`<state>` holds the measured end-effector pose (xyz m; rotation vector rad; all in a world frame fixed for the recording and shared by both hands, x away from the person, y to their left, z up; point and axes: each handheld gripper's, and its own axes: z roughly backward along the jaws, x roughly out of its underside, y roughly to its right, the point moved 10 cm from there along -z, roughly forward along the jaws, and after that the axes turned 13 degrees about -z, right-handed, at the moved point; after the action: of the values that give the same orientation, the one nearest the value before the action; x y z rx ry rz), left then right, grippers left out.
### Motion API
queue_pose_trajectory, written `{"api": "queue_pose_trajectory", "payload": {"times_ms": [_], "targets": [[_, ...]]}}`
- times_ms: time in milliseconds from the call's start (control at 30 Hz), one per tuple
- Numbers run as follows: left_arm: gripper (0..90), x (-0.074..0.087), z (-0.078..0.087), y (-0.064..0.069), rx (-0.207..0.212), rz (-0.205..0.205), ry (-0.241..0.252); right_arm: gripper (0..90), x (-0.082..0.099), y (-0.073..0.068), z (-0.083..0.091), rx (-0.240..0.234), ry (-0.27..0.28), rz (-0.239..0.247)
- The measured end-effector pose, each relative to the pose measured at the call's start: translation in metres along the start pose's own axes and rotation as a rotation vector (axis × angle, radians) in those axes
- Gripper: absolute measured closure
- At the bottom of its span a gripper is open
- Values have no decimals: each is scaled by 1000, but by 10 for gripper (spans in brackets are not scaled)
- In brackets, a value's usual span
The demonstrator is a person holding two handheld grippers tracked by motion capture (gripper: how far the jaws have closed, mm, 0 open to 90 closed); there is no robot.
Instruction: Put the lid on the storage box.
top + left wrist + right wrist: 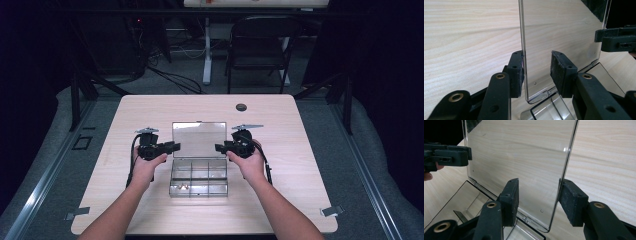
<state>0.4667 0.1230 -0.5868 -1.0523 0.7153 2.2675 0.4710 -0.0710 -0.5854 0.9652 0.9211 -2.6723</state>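
We see box (pixel 199 176) mid-counter (pixel 125 210), lid (pixel 199 139) upright; gripper views show left gripper (pixel 537 73) and right gripper (pixel 537 201) spread, straddling lid edges.

We hold the left hand-held gripper (pixel 172 146) and right hand-held gripper (pixel 219 147) level, tips facing inward, jaws parted.

overhead forward-down, gripper views close, sharing lid (pixel 559 30)
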Motion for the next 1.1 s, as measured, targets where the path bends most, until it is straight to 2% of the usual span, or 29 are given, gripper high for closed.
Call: {"api": "queue_pose_trajectory", "payload": {"times_ms": [433,1100], "targets": [[630,-1,6,5,0,-30,3,527,-1,-4,9,8,17,43],[624,-7,17,12,5,-56,41,550,-2,-14,23,-4,41,87]]}}
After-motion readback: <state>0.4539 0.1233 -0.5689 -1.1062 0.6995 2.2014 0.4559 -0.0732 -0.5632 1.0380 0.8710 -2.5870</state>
